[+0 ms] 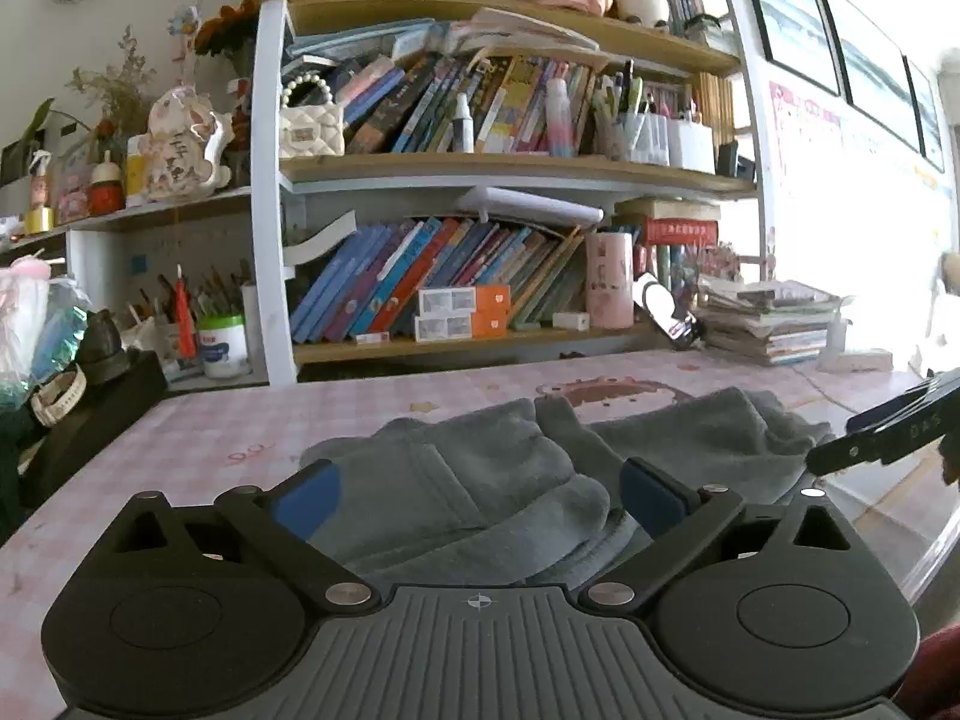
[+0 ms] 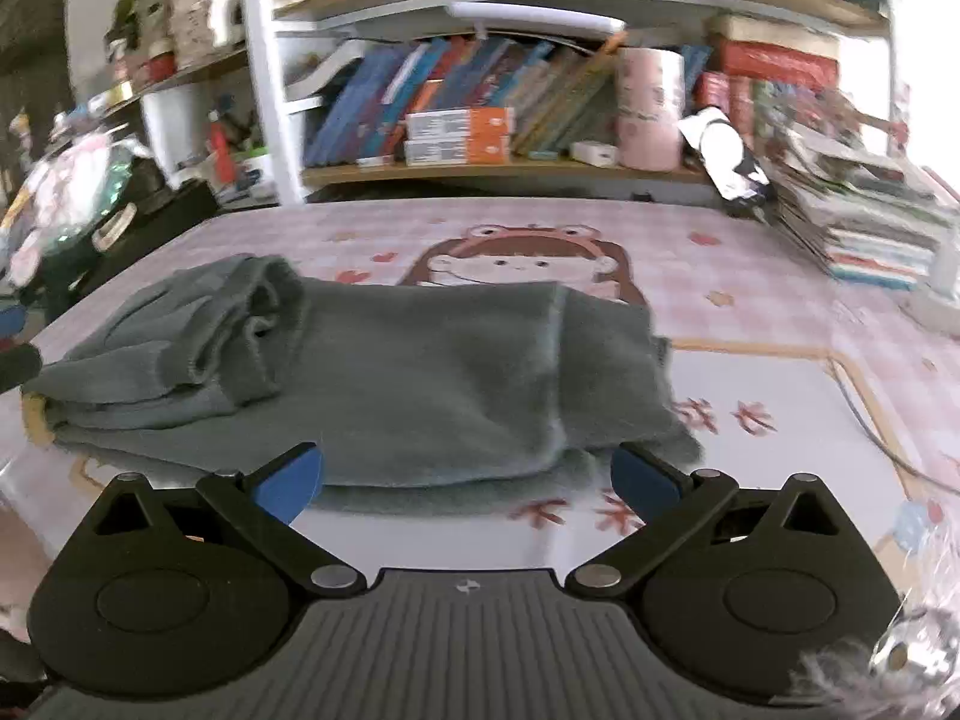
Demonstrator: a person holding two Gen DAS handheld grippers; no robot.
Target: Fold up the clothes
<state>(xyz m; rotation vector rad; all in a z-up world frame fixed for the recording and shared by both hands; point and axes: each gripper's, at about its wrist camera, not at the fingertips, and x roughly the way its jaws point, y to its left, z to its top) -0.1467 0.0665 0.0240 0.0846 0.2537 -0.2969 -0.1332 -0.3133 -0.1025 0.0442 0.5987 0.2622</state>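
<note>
The worktop (image 2: pixel 780 420), covered in a pink checked cloth with a cartoon print, is carrying one task item: a grey fleece garment (image 2: pixel 390 372), already folded into a thick, layered bundle. In the right wrist view the bundle is lying with its long axis running left to right across the scene, its bulkier rolled end at the far left and its flatter end trailing off to the right. That crosswise lie is what the coming move seems to depend on: any further fold would probably mean bringing one short end over toward the other.

The right tool (image 2: pixel 465 480) is sitting just in front of the garment's near edge, roughly centred on its length, with both blue pads spread wide and nothing between them; the cloth is lying just beyond the tips, apart from them. It is released.

The left tool (image 1: pixel 477 495) is hanging over the same garment (image 1: pixel 480 480) from the left end, its jaws likewise spread wide. Grey folds are showing in the gap between its pads, but the pads are not pressing on the fabric, so it too is released. From this side the bundle is stretching away to the right, where part of the right tool (image 1: pixel 888 432) is showing at the edge.

Both tools are near; the left is the closer to the bulky end.
</note>
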